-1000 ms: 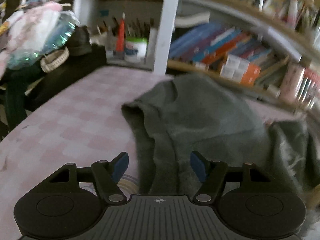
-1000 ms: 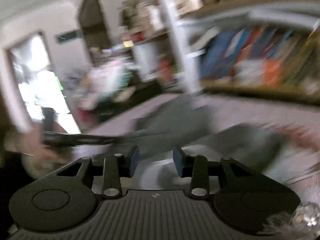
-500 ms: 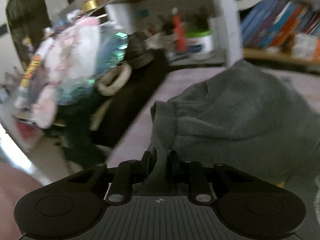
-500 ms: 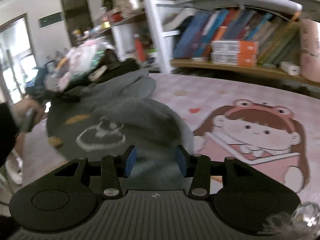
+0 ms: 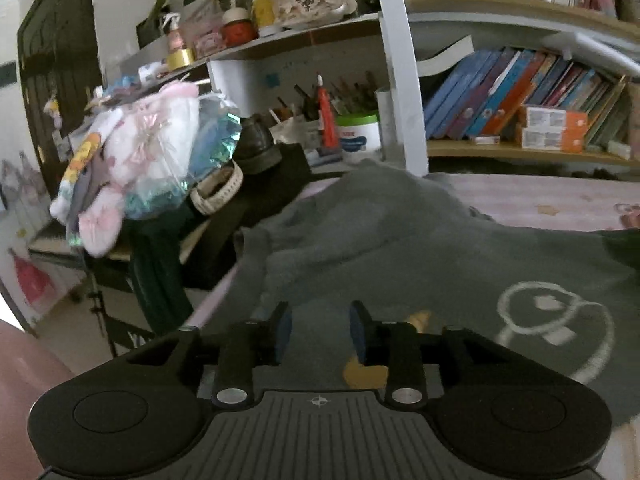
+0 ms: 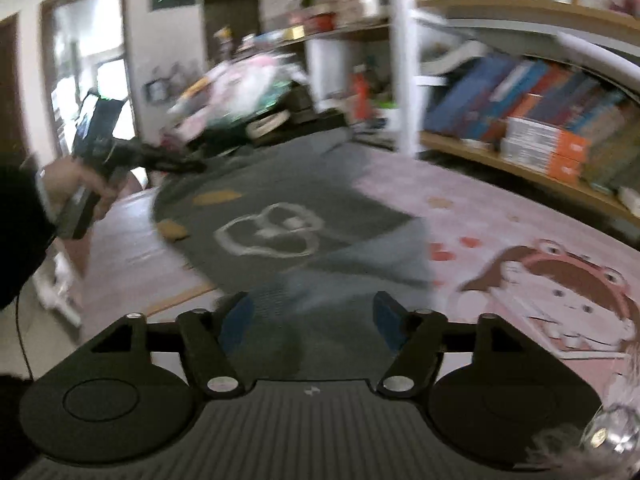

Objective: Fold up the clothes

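Note:
A dark grey sweatshirt (image 5: 400,248) with a white outline print lies spread on the pink cartoon-printed table cover (image 6: 500,216). It also shows in the right wrist view (image 6: 280,200), print side up. My left gripper (image 5: 319,330) is open and empty just above the garment's near left edge. My right gripper (image 6: 310,322) is wide open and empty above the garment's near corner. The left gripper also shows in the right wrist view (image 6: 176,166), held in a hand at the garment's far left edge.
A bookshelf (image 5: 520,120) with several books runs along the far side behind a white post (image 5: 400,80). A pile of bags and a plush toy (image 5: 140,160) sits past the table's left end. A cartoon girl print (image 6: 560,292) marks the cover at right.
My left gripper was shut on the sweatshirt's edge half a second ago and has let it go. My right gripper has opened wider. The garment now lies spread flatter.

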